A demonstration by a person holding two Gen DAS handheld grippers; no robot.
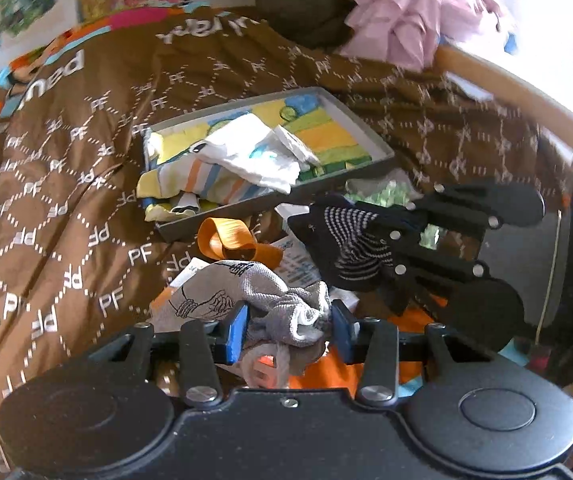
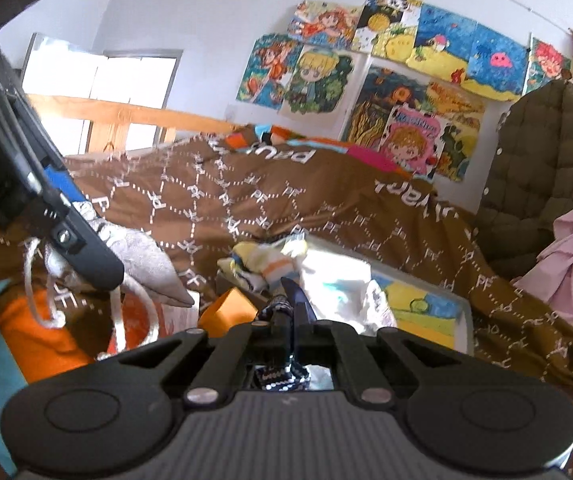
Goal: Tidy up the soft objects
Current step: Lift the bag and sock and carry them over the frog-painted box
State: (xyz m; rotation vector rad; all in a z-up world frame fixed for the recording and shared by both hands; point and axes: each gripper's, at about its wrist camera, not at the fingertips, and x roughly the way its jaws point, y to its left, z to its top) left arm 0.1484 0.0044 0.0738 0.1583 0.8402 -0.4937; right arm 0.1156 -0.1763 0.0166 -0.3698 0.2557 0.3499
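Note:
My left gripper (image 1: 289, 330) is shut on a grey drawstring pouch (image 1: 246, 292) printed with skeleton hands; its blue pads (image 1: 236, 332) press on both sides and a white cord hangs below. In the right wrist view the same pouch (image 2: 146, 256) hangs from the left gripper at upper left. My right gripper (image 2: 292, 300) is shut on a dark dotted sock (image 2: 280, 378), lifted above the bed. The left wrist view shows the sock (image 1: 350, 240) sticking out leftward from the right gripper (image 1: 396, 248). A grey box (image 1: 370, 164) lies beyond both, holding folded colourful cloths (image 1: 254, 152).
A brown quilt (image 1: 66, 184) with a white PF pattern covers the bed. An orange ribbon (image 1: 230, 240) and paper tags lie in front of the box. Pink cloth (image 1: 406, 12) is piled at the far right beside a wooden rail (image 1: 506, 92). Drawings (image 2: 406, 80) hang on the wall.

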